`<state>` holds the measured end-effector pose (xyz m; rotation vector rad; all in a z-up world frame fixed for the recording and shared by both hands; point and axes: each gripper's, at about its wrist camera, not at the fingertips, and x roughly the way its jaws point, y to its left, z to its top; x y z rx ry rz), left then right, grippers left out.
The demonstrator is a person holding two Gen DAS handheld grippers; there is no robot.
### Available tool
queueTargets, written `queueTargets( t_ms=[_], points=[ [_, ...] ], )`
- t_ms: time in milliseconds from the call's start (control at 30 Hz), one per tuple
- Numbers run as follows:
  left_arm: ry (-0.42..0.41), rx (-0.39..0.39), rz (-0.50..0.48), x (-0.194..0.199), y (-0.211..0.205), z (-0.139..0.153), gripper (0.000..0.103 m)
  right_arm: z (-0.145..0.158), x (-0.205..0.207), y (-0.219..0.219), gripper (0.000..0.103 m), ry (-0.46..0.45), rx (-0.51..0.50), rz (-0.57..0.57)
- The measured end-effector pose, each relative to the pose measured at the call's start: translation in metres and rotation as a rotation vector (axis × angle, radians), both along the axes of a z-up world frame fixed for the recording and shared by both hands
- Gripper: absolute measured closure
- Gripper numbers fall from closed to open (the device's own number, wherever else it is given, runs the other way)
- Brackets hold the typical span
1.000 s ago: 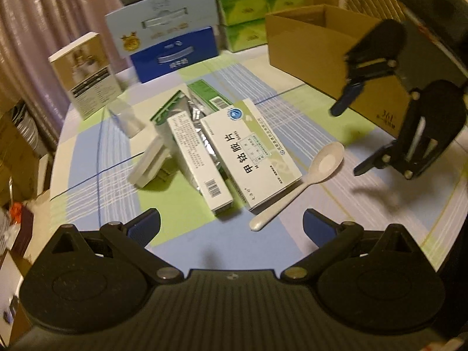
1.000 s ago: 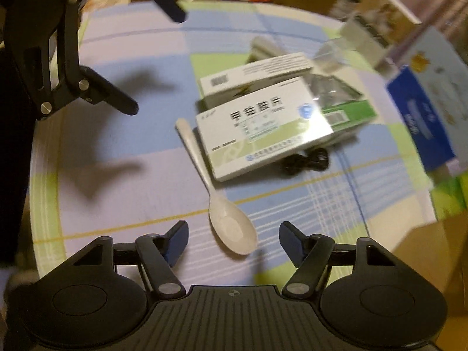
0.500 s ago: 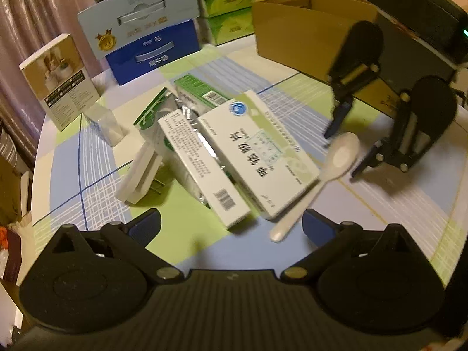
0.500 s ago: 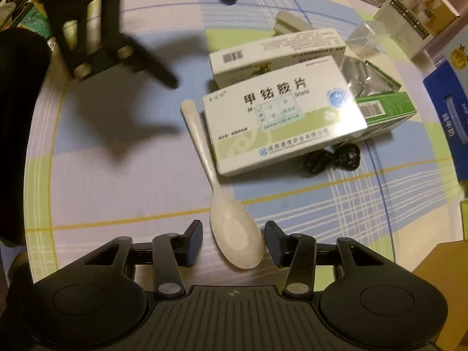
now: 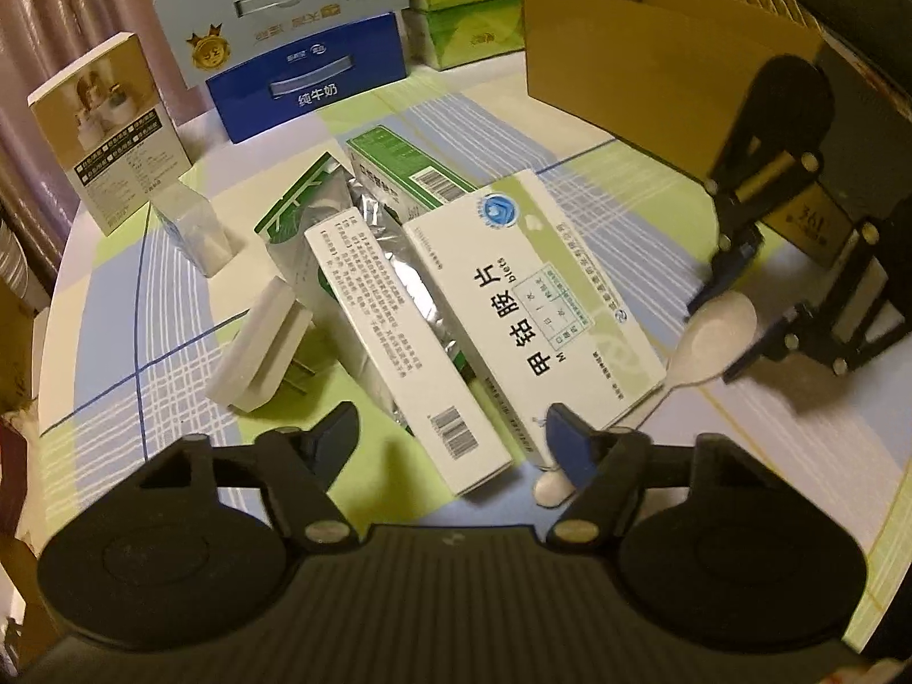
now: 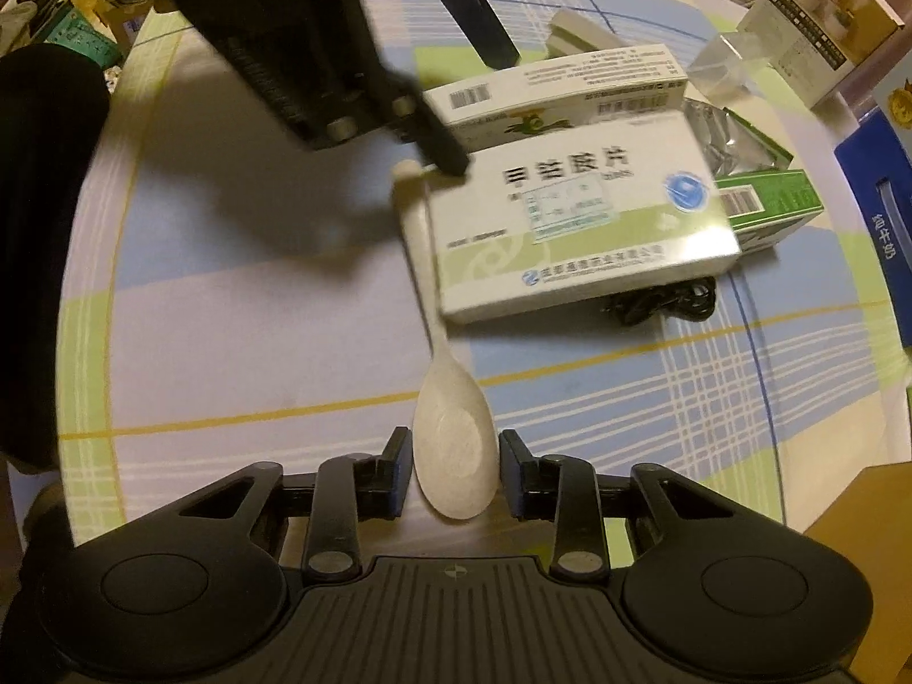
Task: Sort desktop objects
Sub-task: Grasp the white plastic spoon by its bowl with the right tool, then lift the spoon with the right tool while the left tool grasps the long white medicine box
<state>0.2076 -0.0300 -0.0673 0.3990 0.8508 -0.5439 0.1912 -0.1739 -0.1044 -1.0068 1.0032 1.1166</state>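
A white plastic spoon lies flat on the round worktop, which is covered by a cloth checked in blue, green and lilac, and its handle runs along the edge of a large white-and-green medicine box. The right claw points steeply down with its two dark pads on either side of the spoon's bowl; its jaws have just been closing and now stand narrow, very close to the bowl, though a sliver of gap seems to remain on each side, so I cannot tell whether they press on it yet. The left claw has also just been closing and stands half-wide above the near end of a long white carton with a barcode, its pads apart from the carton. That carton leans against the large medicine box over a crumpled silver foil pouch and a green-and-white box. A white power adapter rests just beside the pile, and a black cable lies coiled against the medicine box. An open brown cardboard box stands near the worktop's far edge.
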Motion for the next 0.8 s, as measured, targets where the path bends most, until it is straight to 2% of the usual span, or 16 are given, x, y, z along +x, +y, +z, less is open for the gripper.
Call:
queueTargets(
  t_ms=[133, 300, 633, 800],
  points=[
    [0.009, -0.008, 0.007, 0.000, -0.002, 0.002, 0.068, 0.000, -0.009, 0.001, 0.073, 0.013, 0.007, -0.035],
    [0.029, -0.011, 0.033, -0.007, -0.001, 0.004, 0.077, 0.003, -0.021, 0.001, 0.073, 0.017, 0.016, -0.156],
    [0.140, -0.010, 0.095, -0.051, 0.006, 0.012, 0.079, 0.011, -0.052, -0.008, 0.074, 0.088, 0.074, -0.478],
    [0.197, -0.041, 0.127, -0.079, 0.009, 0.017, 0.079, 0.017, -0.068, -0.018, 0.074, 0.099, 0.114, -0.622]
  ],
)
